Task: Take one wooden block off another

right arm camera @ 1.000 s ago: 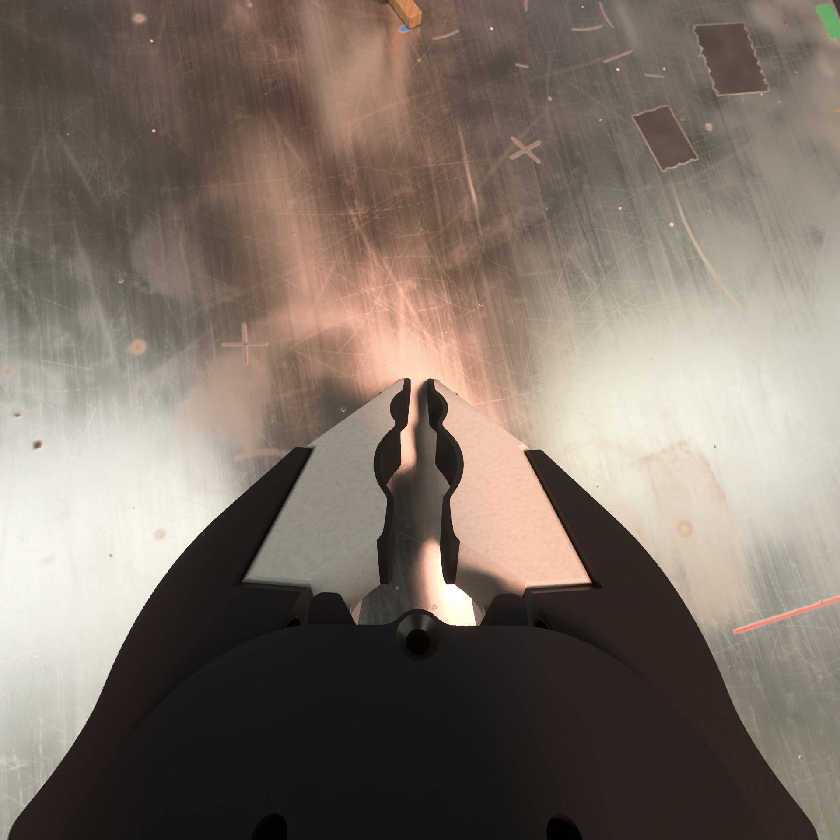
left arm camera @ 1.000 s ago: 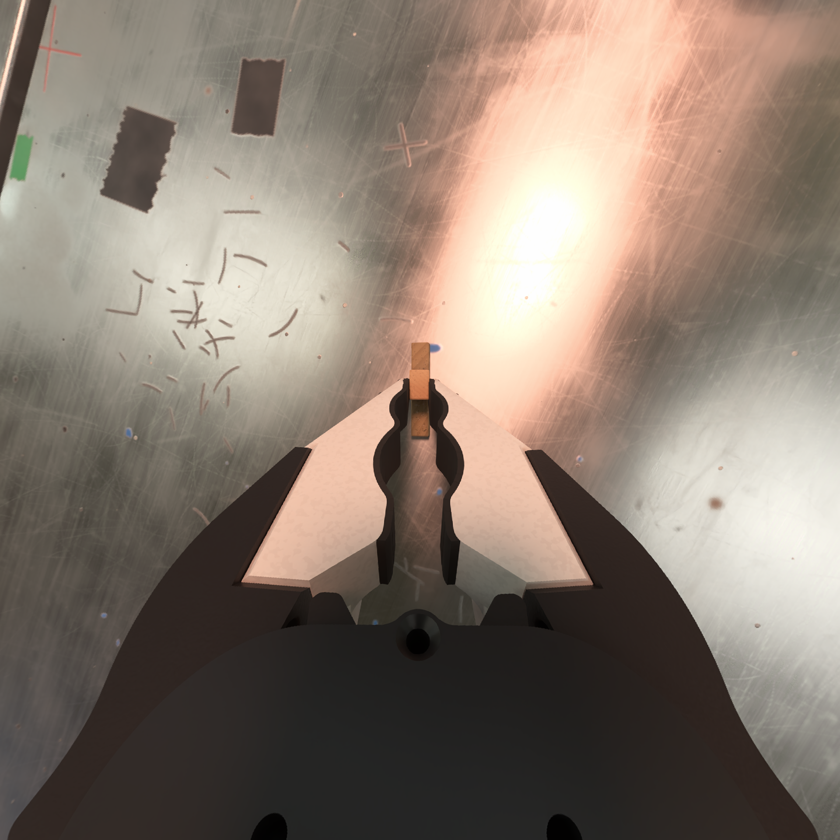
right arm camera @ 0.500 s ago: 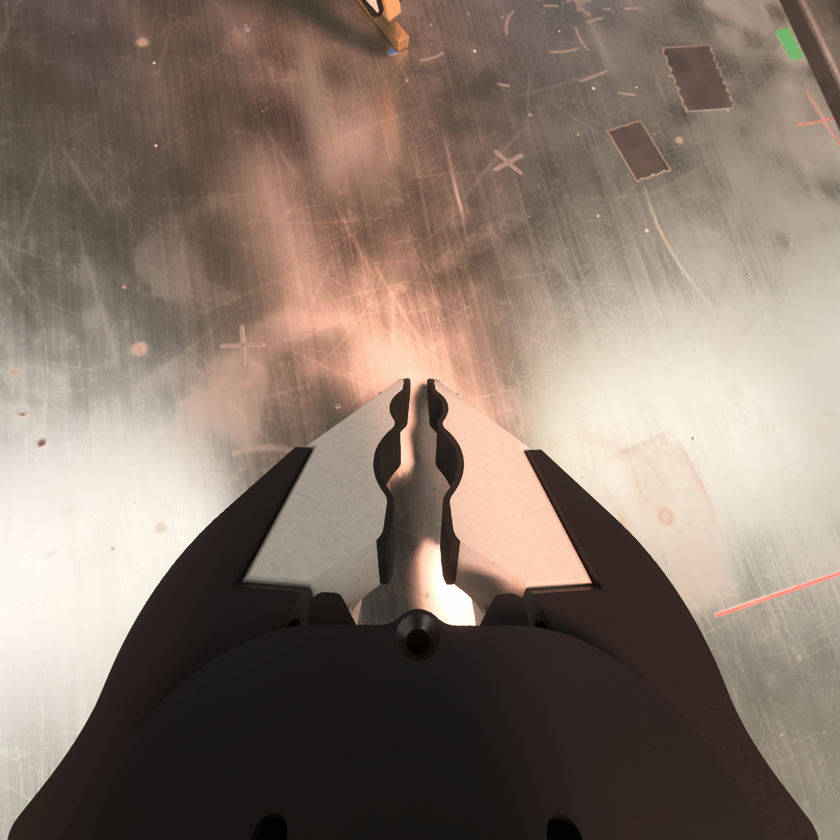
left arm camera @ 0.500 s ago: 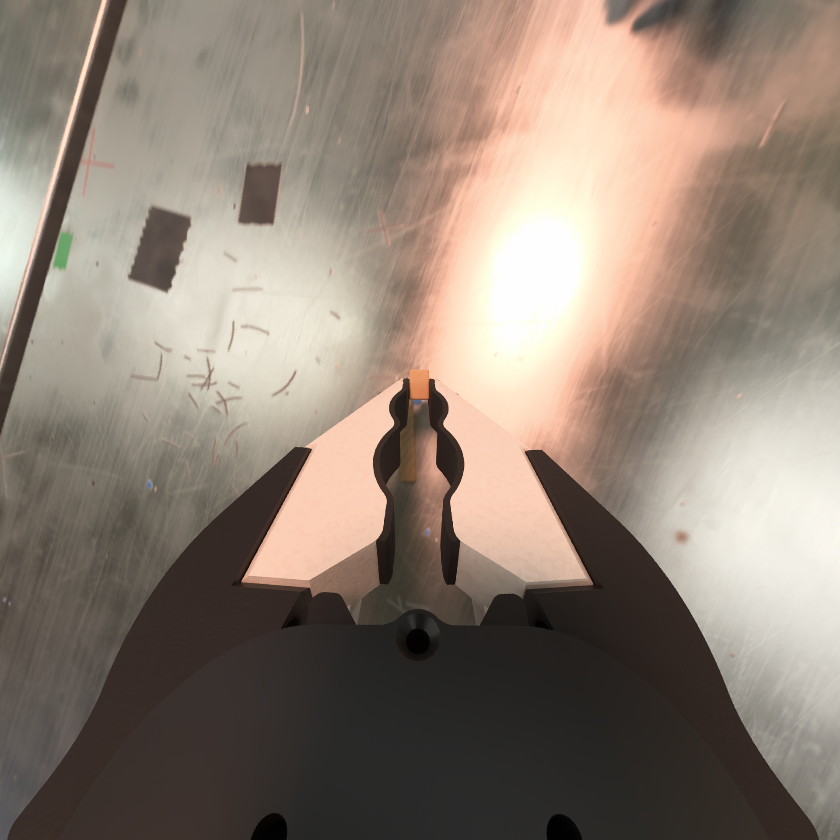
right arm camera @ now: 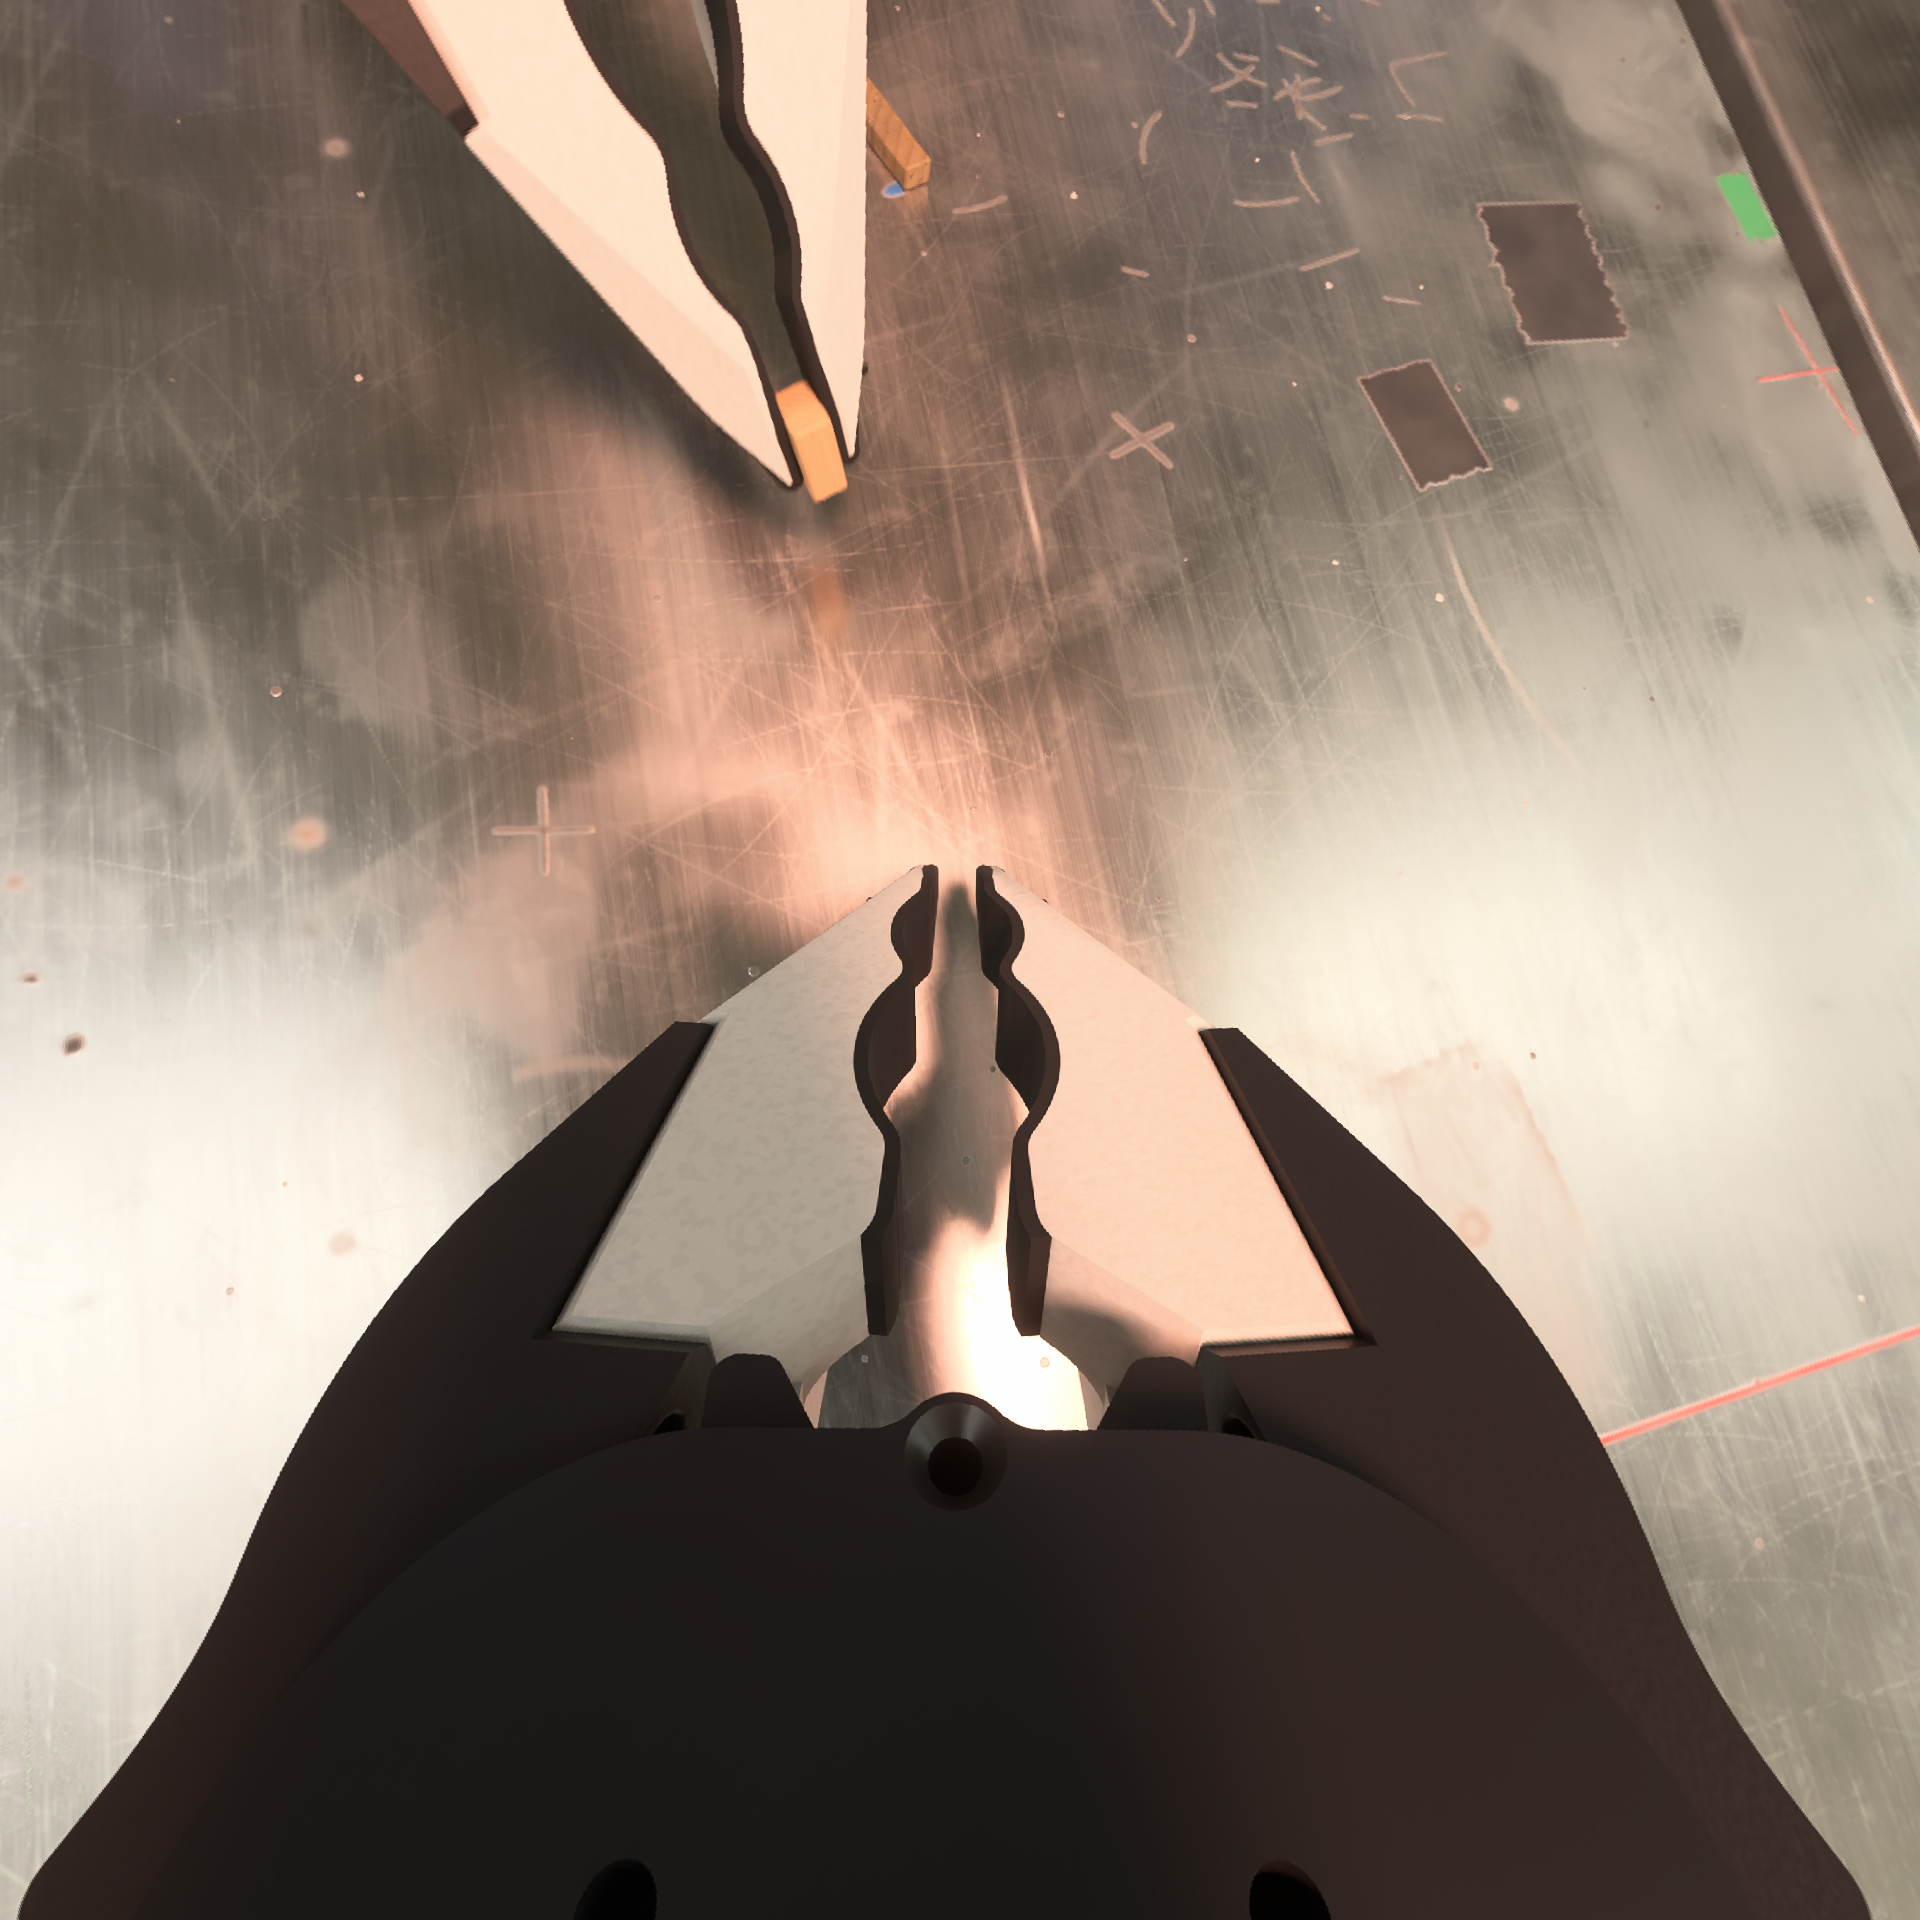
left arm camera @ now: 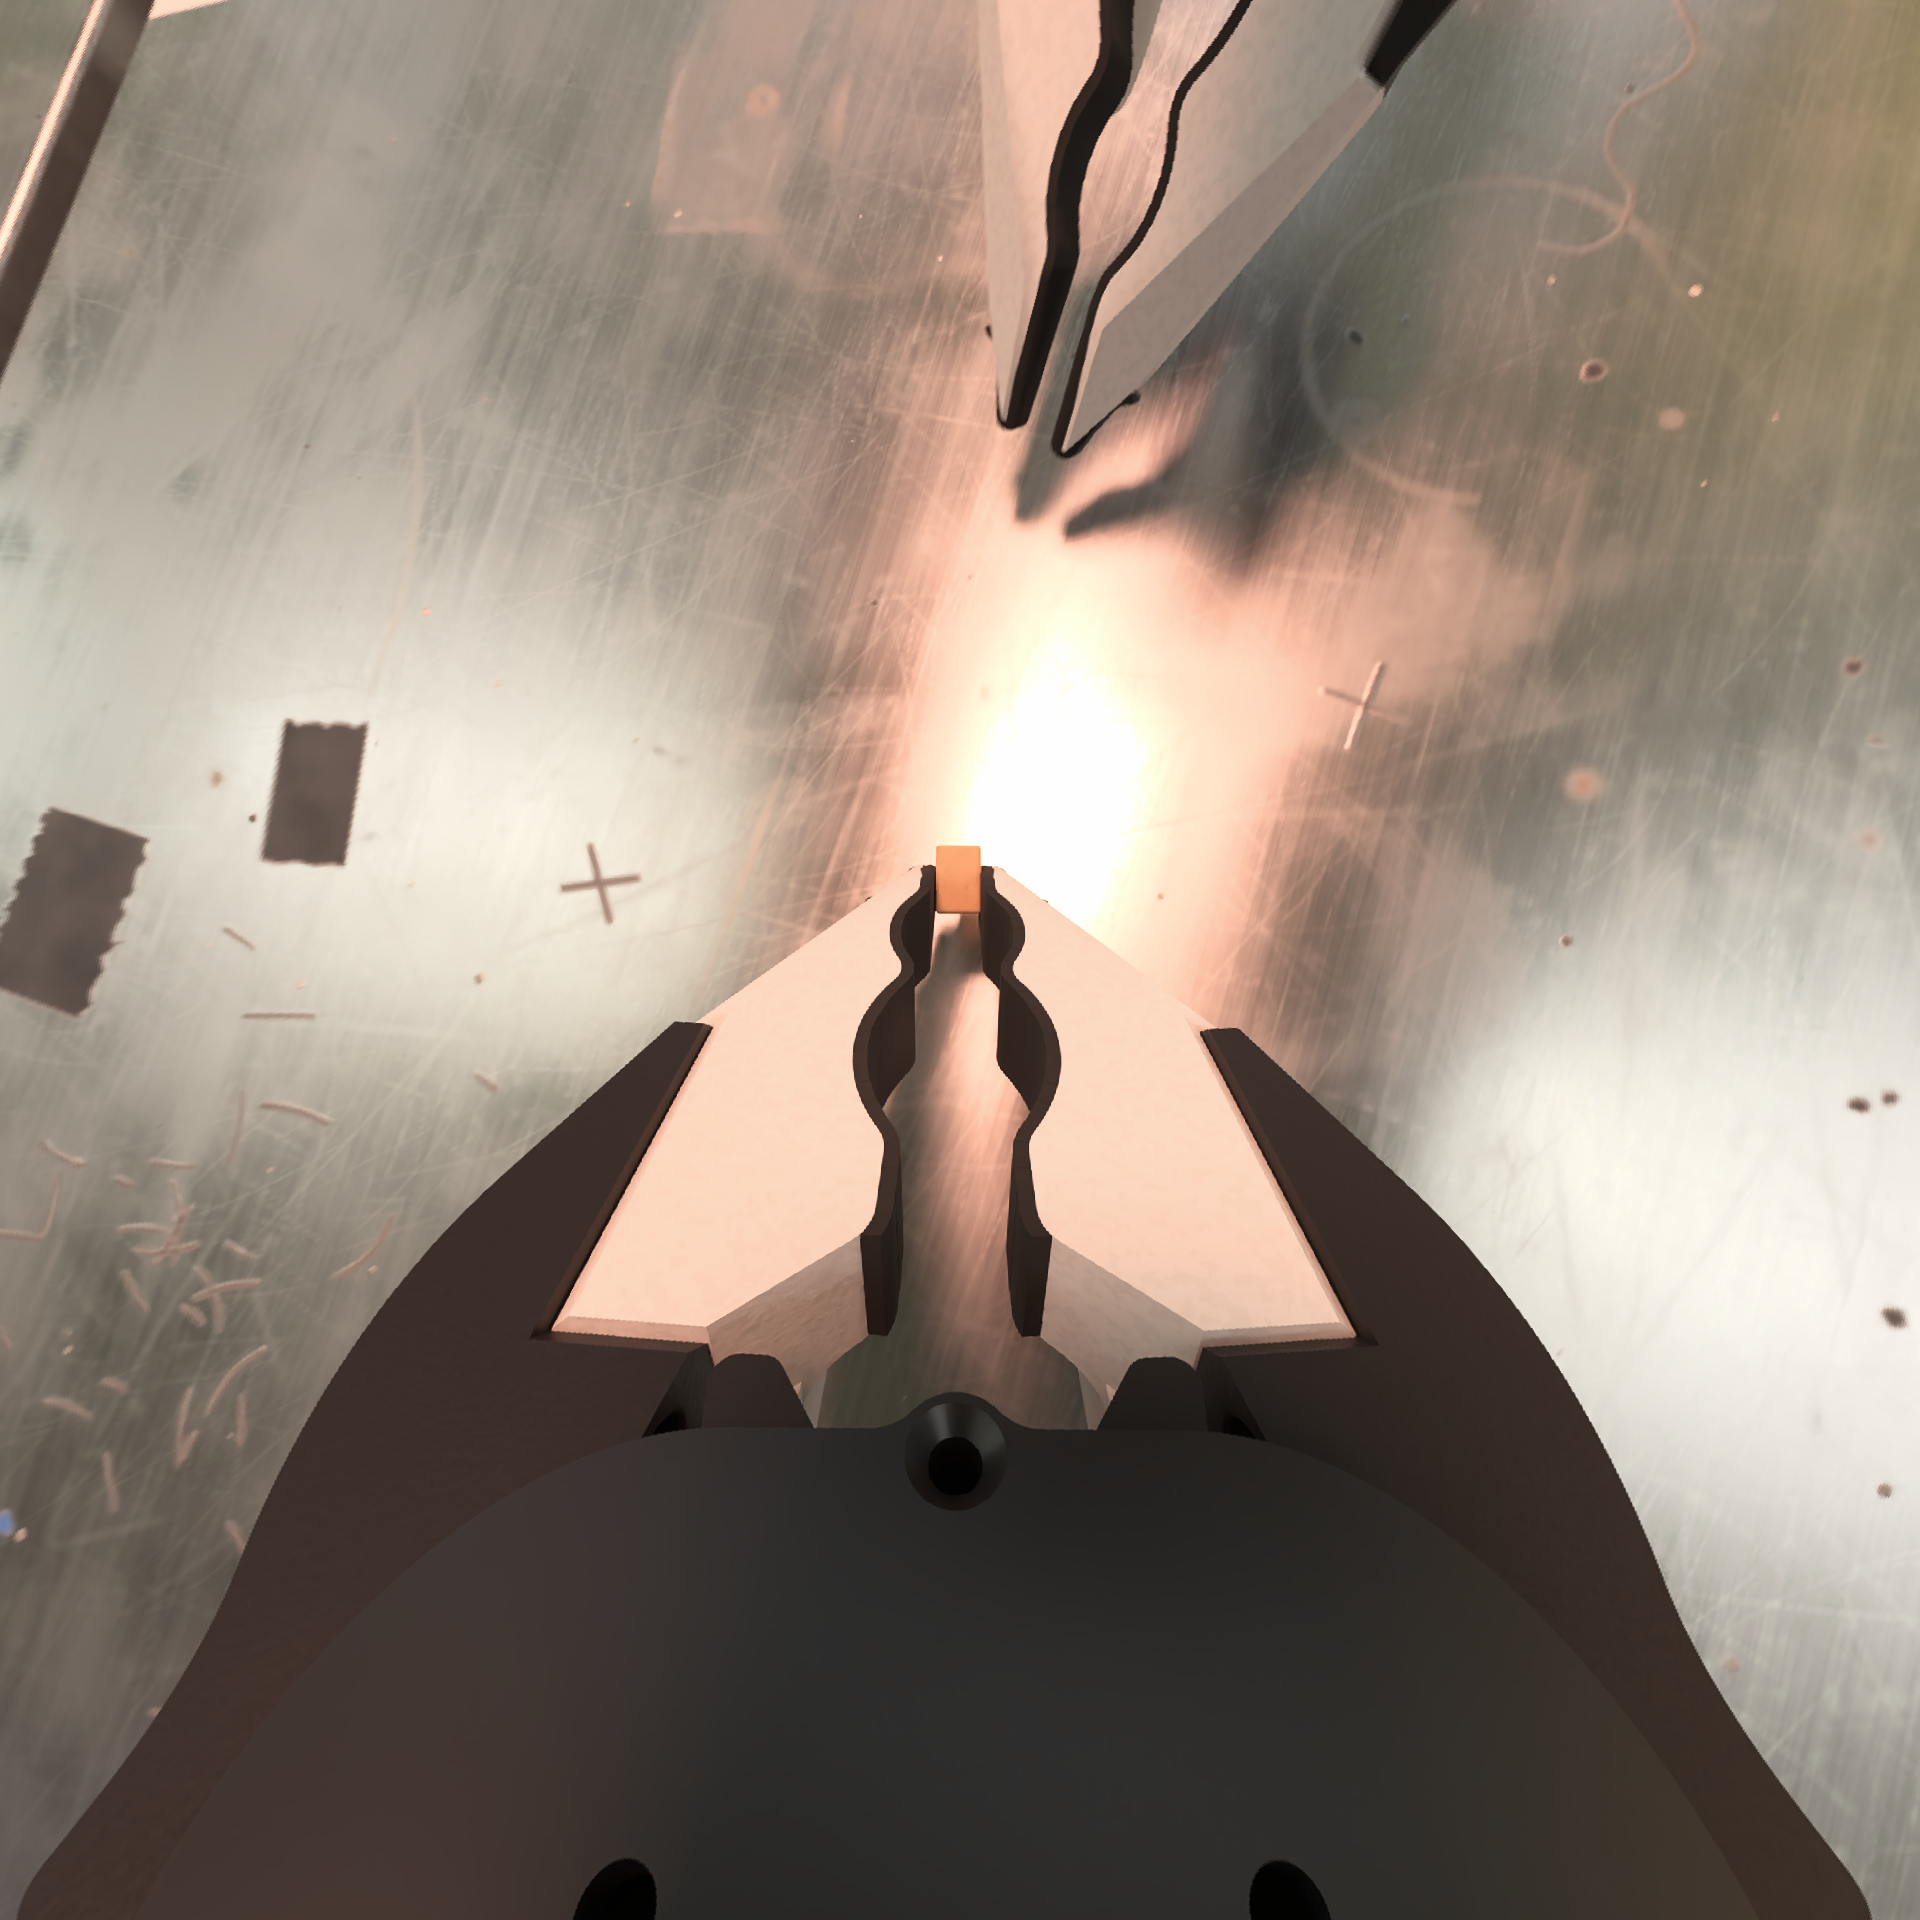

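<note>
My left gripper (left arm camera: 957,885) is shut on a small orange wooden block (left arm camera: 957,875) at its fingertips and holds it above the scratched metal table (left arm camera: 416,520). In the right wrist view the same left gripper (right arm camera: 821,470) comes in from the top with the held block (right arm camera: 810,436) sticking out of its tips. A second wooden block (right arm camera: 899,151) lies on the table behind it, partly hidden by a finger. My right gripper (right arm camera: 956,875) is shut and empty, low over the table. It also shows at the top of the left wrist view (left arm camera: 1039,426), facing my left gripper.
Two dark rectangular patches (right arm camera: 1553,272) (right arm camera: 1423,424) and a green mark (right arm camera: 1745,220) lie on the table at the right. A dark bar (right arm camera: 1829,239) runs along the table's edge. A thin red line (right arm camera: 1766,1387) crosses the near right.
My left gripper has risen with the upper block and carried it away from the lower block, toward my right gripper. The right gripper has stayed shut and has hardly moved.
</note>
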You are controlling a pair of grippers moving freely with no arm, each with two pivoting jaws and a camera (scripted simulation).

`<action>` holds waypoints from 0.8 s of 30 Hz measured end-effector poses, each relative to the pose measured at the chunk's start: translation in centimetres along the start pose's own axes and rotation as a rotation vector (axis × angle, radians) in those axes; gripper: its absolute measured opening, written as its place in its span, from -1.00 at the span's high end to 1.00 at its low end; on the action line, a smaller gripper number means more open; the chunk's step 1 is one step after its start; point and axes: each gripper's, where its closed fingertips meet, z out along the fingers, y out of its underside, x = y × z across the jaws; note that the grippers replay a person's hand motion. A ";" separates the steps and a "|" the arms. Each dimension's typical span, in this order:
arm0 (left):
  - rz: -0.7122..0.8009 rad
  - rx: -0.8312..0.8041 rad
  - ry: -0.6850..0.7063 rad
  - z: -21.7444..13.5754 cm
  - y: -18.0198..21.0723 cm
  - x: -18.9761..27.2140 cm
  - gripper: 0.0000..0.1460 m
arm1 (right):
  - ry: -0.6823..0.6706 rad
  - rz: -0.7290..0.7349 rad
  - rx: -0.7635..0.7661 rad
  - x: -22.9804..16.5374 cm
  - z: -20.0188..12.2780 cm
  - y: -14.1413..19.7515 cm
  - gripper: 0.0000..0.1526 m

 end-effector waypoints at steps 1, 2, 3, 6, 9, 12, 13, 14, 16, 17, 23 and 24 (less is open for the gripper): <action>-0.009 0.002 0.003 0.3 -0.2 0.3 0.90 | -0.003 -0.004 -0.002 0.0 0.0 0.0 0.91; -0.017 0.004 0.007 0.5 -0.4 0.5 0.90 | -0.006 -0.008 -0.002 -0.1 0.0 0.0 0.91; -0.021 0.003 0.010 0.8 -0.6 0.8 0.90 | -0.010 -0.012 -0.002 -0.1 0.1 -0.1 0.91; -0.023 -0.009 0.014 1.5 -1.0 1.5 0.90 | -0.021 -0.025 -0.002 -0.3 0.3 -0.2 0.91; -0.025 -0.007 0.020 1.9 -1.5 1.9 0.90 | -0.032 -0.040 0.001 -0.5 0.5 -0.4 0.91; -0.029 -0.006 0.016 2.2 -2.0 2.0 0.90 | -0.038 -0.048 0.005 -0.5 0.7 -0.5 0.91; -0.027 -0.005 0.010 2.3 -2.1 1.9 0.90 | -0.039 -0.051 0.007 -0.5 0.7 -0.6 0.91; -0.028 -0.004 0.002 2.3 -2.3 1.8 0.90 | -0.040 -0.053 0.009 -0.5 0.7 -0.6 0.91; -0.032 -0.006 0.000 2.5 -2.5 1.7 0.90 | -0.043 -0.058 0.014 -0.5 0.7 -0.8 0.91; -0.030 -0.010 -0.008 2.5 -2.5 1.6 0.90 | -0.045 -0.060 0.015 -0.5 0.7 -0.8 0.91; -0.014 -0.048 -0.026 2.9 -2.4 1.5 0.90 | -0.051 -0.074 0.022 -0.7 0.9 -1.1 0.92; -0.011 -0.051 -0.029 2.9 -2.4 1.4 0.90 | -0.051 -0.076 0.024 -0.7 0.9 -1.2 0.92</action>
